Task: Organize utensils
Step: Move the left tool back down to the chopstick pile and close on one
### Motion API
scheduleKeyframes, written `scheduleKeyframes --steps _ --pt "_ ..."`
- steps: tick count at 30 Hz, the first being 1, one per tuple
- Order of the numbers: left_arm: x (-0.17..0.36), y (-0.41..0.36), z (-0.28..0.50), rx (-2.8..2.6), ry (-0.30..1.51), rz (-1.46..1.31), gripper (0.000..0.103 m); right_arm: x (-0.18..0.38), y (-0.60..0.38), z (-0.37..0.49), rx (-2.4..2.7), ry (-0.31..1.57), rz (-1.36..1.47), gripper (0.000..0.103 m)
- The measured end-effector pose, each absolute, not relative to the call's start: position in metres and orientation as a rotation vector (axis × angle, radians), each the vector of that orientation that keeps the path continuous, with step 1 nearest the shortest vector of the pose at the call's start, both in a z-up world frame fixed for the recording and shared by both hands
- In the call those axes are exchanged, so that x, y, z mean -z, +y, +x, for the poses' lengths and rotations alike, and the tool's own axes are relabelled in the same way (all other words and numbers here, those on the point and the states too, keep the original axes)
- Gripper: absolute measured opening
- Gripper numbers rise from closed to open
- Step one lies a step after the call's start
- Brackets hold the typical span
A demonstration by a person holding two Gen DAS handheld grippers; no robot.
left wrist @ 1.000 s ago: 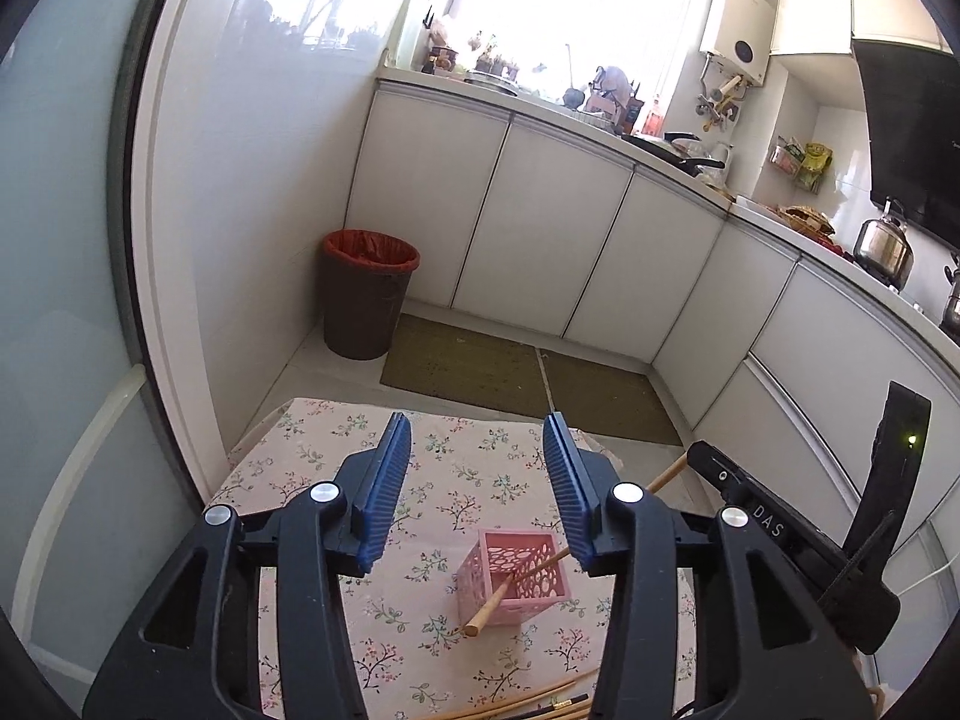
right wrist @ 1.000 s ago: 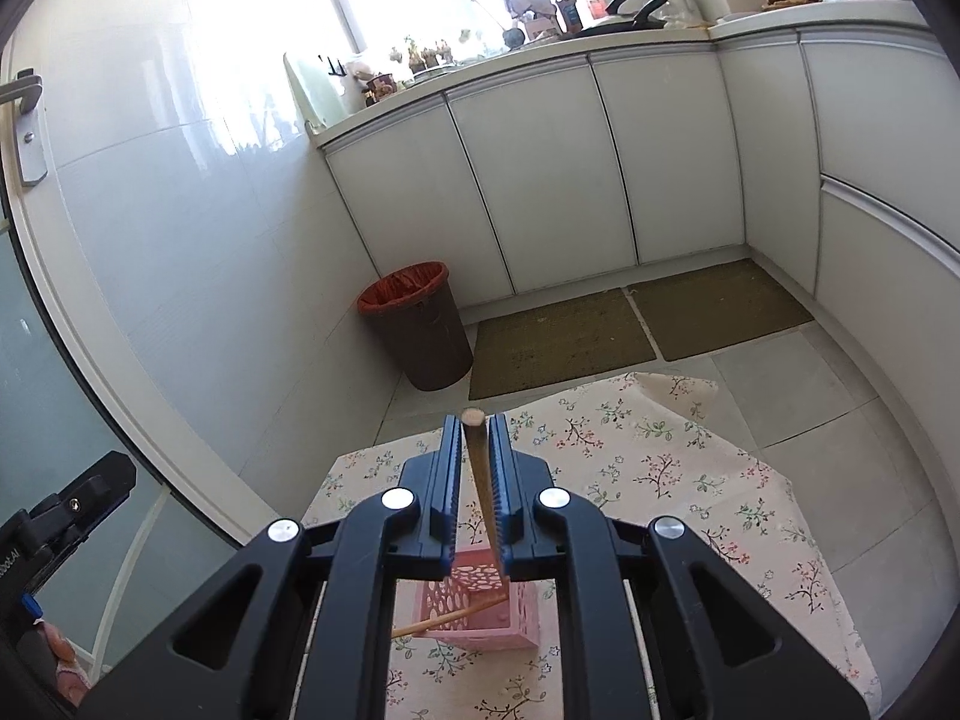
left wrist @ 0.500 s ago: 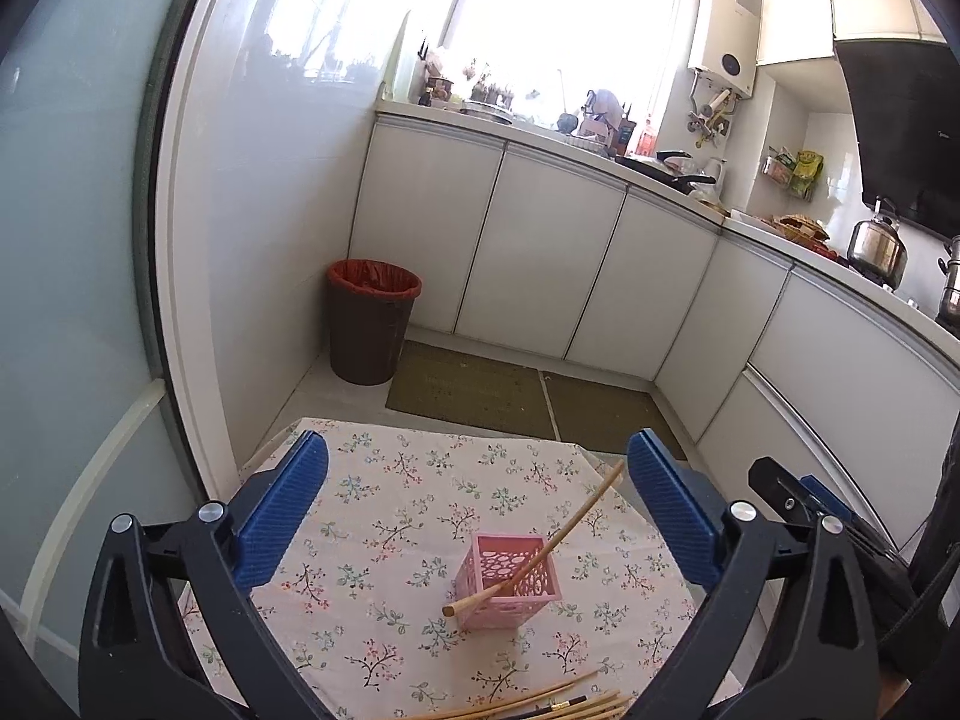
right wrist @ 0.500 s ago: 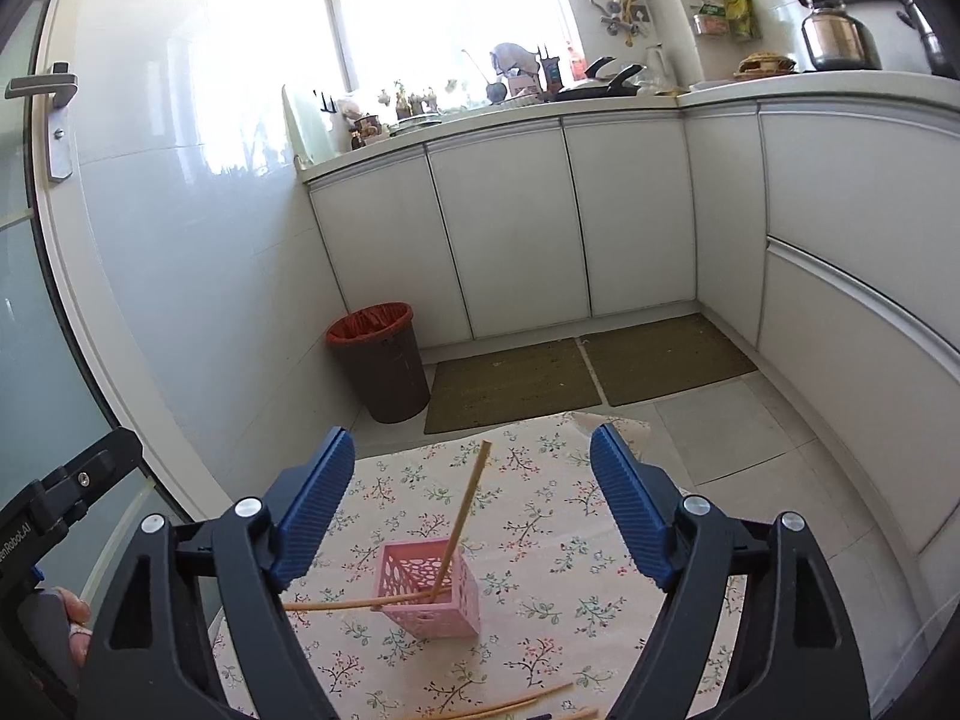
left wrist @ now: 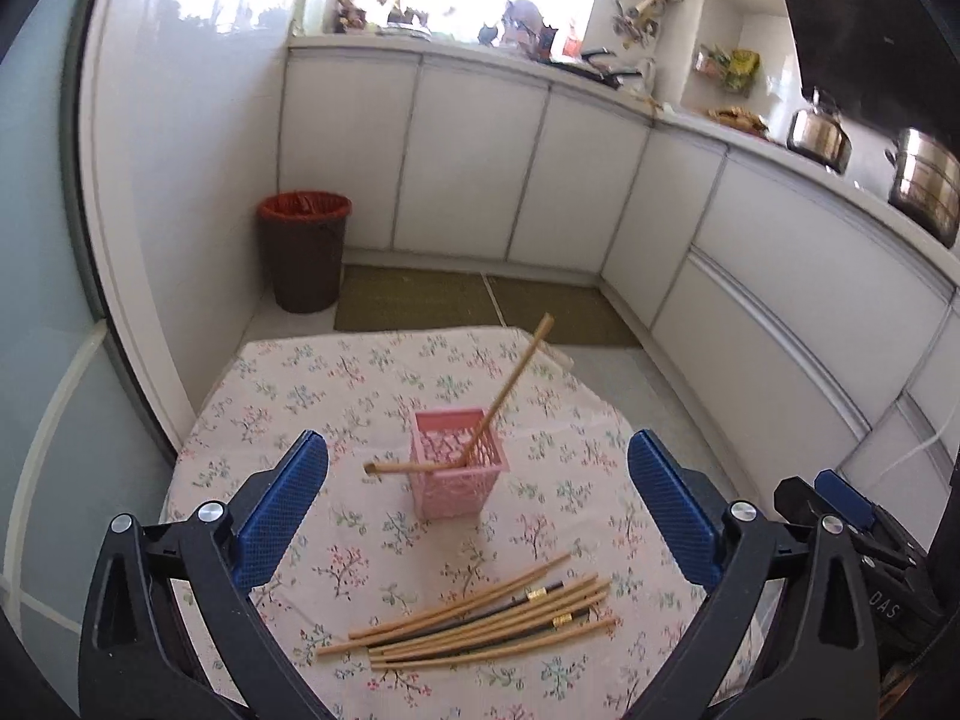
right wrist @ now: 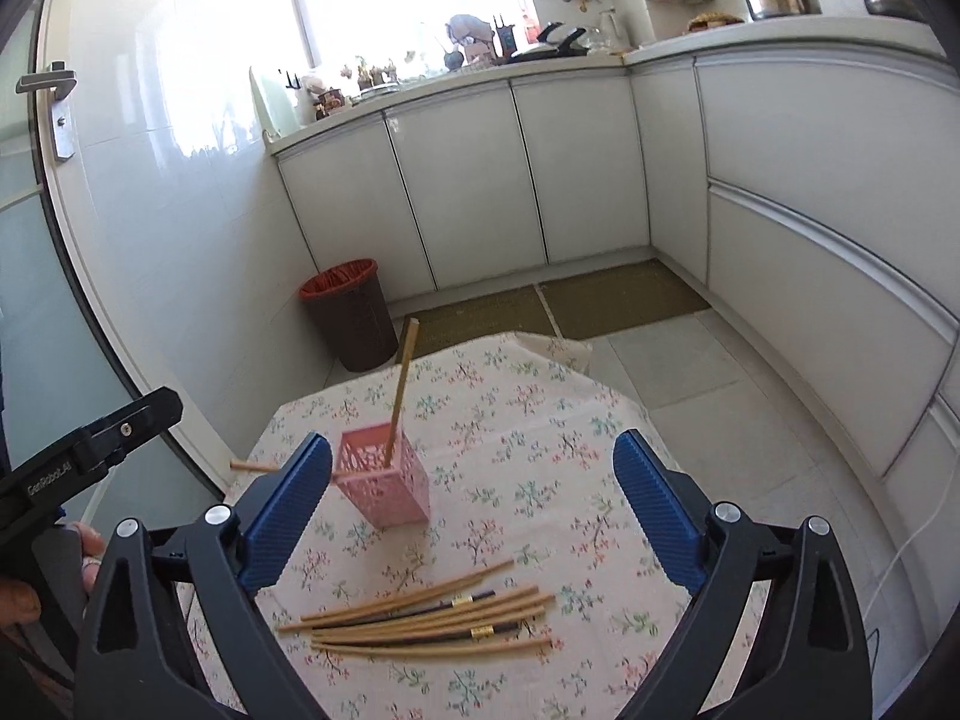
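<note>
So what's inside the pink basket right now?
Two wooden chopsticks sit in the pink basket: one leans upright out of the top, the other pokes out sideways over the rim. Their lower ends are hidden by the basket's walls.

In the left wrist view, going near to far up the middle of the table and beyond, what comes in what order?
Pile of chopsticks → pink basket with two chopsticks in it → far table edge → floor mats → white cabinets.
</note>
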State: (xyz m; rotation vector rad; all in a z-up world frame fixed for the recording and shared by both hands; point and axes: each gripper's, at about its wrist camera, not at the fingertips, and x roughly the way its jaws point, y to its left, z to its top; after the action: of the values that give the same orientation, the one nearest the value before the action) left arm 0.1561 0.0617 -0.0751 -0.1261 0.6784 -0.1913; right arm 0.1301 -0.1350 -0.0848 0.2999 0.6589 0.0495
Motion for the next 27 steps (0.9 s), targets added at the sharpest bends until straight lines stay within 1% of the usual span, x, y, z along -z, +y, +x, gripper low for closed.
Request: scheduleKeyframes --steps 5,10,20,27 --pt "0.117 0.025 0.165 0.303 0.874 0.005 0.096 0.132 -0.163 0.086 -0.001 0.789 0.380 0.092" --pt "0.156 -0.010 0.176 0.357 1.007 0.096 0.096 0.167 -0.173 0.070 0.008 0.898 0.407 0.092" --pt "0.216 -0.061 0.216 0.424 1.227 0.226 0.096 0.205 -0.178 0.067 -0.016 0.999 0.380 0.092" --pt "0.257 -0.084 0.255 0.423 1.363 0.257 0.096 0.220 -0.179 0.072 -0.019 1.036 0.351 0.092"
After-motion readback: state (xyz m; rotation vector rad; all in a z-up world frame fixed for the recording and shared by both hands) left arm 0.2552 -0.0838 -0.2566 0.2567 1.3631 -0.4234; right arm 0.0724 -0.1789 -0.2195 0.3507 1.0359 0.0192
